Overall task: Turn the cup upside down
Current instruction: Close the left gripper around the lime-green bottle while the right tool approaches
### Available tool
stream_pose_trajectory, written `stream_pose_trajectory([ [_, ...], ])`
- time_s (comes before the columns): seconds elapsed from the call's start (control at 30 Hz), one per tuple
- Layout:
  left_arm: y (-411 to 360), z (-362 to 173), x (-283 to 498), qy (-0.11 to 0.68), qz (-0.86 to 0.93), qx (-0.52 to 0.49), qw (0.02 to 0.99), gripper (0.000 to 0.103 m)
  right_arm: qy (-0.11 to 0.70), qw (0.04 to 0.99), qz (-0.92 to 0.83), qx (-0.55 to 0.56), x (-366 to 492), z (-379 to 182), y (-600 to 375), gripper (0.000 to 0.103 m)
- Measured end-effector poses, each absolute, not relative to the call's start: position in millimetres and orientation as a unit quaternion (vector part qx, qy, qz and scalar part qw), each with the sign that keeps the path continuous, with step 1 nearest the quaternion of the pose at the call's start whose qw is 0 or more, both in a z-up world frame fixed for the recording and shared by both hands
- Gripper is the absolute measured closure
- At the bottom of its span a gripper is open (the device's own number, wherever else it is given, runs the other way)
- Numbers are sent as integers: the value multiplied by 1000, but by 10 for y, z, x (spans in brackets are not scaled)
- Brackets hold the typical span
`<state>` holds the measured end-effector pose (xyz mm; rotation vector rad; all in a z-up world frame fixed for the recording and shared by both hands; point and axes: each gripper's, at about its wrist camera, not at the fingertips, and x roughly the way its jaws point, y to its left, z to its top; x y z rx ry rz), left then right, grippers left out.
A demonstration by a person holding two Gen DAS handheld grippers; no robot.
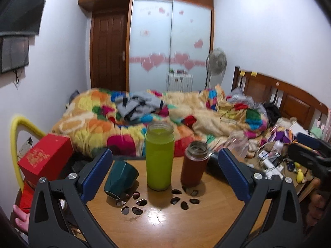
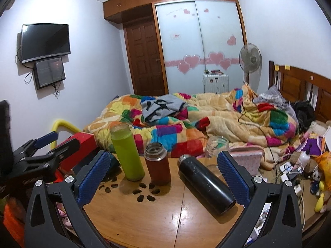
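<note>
Green cup clear only from left tool

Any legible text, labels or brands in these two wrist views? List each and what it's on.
None can be read.
Red cardboard box: gold characters on its side, too blurred to read.
Frosted sliding wardrobe door: small pink writing near the top and a small red-and-white sticker, both too small to read.
Wall-mounted black TV: a mark on the bottom bezel, too small to read.
Lime-green tumbler, red-brown flask, black bottle: no visible label.
</note>
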<state>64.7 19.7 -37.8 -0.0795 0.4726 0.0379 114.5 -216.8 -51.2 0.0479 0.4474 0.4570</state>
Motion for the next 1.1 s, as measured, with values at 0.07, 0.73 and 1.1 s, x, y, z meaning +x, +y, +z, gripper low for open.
stream_pose_trajectory([
  [0.07,261,-528,875,259,14,-46,965,0,234,947,221,24,1232,-615,-2195,0],
  [0.73,322,-1060,1732,322,21,-50,945,40,325,914,243,-5,1538,-1337,-2078,0],
  [1.1,199,-975,1084,358,-41,-72,930,41,323,900,291,-32,1351,-1561,-1844,0],
])
